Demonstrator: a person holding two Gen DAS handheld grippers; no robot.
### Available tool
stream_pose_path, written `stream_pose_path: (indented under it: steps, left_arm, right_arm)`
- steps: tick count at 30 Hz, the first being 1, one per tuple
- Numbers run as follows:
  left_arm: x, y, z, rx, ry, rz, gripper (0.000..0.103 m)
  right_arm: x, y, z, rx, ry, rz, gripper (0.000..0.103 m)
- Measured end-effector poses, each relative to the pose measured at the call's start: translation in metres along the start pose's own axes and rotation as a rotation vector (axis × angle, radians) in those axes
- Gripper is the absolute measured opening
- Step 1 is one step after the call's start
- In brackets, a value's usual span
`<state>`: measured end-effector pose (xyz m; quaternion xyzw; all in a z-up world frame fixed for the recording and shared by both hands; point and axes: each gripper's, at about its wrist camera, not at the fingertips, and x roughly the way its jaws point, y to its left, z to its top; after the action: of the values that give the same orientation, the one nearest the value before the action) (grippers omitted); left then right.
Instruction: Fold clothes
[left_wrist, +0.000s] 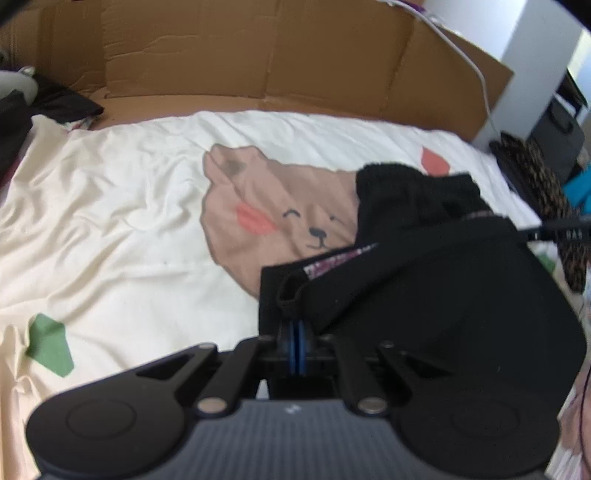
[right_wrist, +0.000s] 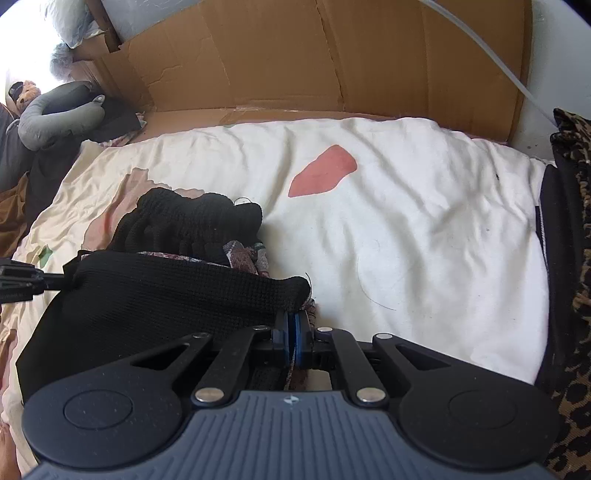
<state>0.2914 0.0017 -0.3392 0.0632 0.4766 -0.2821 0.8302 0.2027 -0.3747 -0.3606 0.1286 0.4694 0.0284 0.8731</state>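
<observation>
A black knit garment (left_wrist: 436, 266) with a patterned lining lies bunched on a cream bedspread (left_wrist: 110, 221) printed with a brown bear. My left gripper (left_wrist: 297, 332) is shut on the garment's near left corner, blue pads pressed together over the cloth. In the right wrist view the same black garment (right_wrist: 166, 299) stretches left from my right gripper (right_wrist: 294, 332), which is shut on its other corner with a bit of patterned lining caught between the pads. The left gripper's tip (right_wrist: 22, 282) shows at the far left edge of that view. The garment's far end (right_wrist: 192, 221) is crumpled.
A cardboard wall (left_wrist: 258, 55) stands along the bed's far side. Dark clothes (left_wrist: 55, 103) and a grey neck pillow (right_wrist: 59, 114) sit at the far left. A leopard-print cloth (right_wrist: 572, 258) borders the right. A white cable (left_wrist: 476, 74) hangs at the back right.
</observation>
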Motion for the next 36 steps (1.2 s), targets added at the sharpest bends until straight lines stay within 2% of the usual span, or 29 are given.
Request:
stream_pose_path:
  steps: [3,4,6,7,8,10,11,13,15,22,29,30,32,33,36]
  left_arm:
    - [0.000,0.001,0.002,0.004,-0.006,0.015,0.003]
    - [-0.001,0.002,0.003,0.002,-0.010,0.021,0.003]
    - [0.000,0.004,0.006,-0.003,-0.016,0.039,0.004]
    - [0.001,0.005,0.008,-0.008,-0.016,0.046,0.008]
    - [0.002,0.007,0.009,-0.014,-0.013,0.049,0.010]
    - [0.005,0.008,0.012,-0.028,-0.007,0.046,0.014]
    - [0.006,0.009,0.012,-0.032,-0.008,0.044,0.017]
    - [0.007,0.009,0.014,-0.035,-0.013,0.040,0.030]
    - [0.009,0.008,0.015,-0.022,-0.014,0.044,0.038]
    - [0.021,0.003,0.016,-0.006,0.022,0.039,0.040]
    - [0.029,-0.005,0.019,0.031,0.038,0.018,0.045]
    - [0.030,-0.005,0.020,0.028,0.038,0.012,0.045]
    - [0.031,-0.002,0.020,0.008,0.037,-0.001,0.045]
    - [0.030,0.000,0.020,-0.005,0.036,-0.009,0.043]
    - [0.029,0.002,0.019,-0.032,0.036,-0.031,0.028]
  right_arm:
    - [-0.002,-0.001,0.001,0.018,-0.002,0.011,0.005]
    - [-0.003,-0.002,0.002,0.025,-0.003,0.012,0.009]
    - [-0.005,-0.004,0.003,0.037,-0.013,0.009,0.021]
    - [-0.007,-0.005,0.003,0.044,-0.024,0.003,0.033]
    - [-0.009,-0.006,0.004,0.052,-0.033,-0.001,0.039]
    - [-0.009,-0.009,0.007,0.065,-0.035,0.001,0.040]
    - [-0.008,-0.010,0.008,0.071,-0.035,0.003,0.040]
    - [-0.005,-0.009,0.008,0.063,-0.028,-0.001,0.040]
    - [0.001,-0.008,0.007,0.048,-0.018,-0.007,0.040]
    - [0.022,-0.003,-0.001,0.019,0.034,-0.019,0.040]
    - [0.030,0.000,-0.003,-0.019,0.049,-0.025,0.041]
    - [0.030,0.001,-0.003,-0.029,0.049,-0.023,0.039]
    - [0.029,0.004,-0.002,-0.042,0.047,-0.009,0.017]
    - [0.027,0.005,-0.002,-0.046,0.045,-0.012,0.015]
    - [0.018,0.008,-0.003,-0.048,0.018,-0.026,0.007]
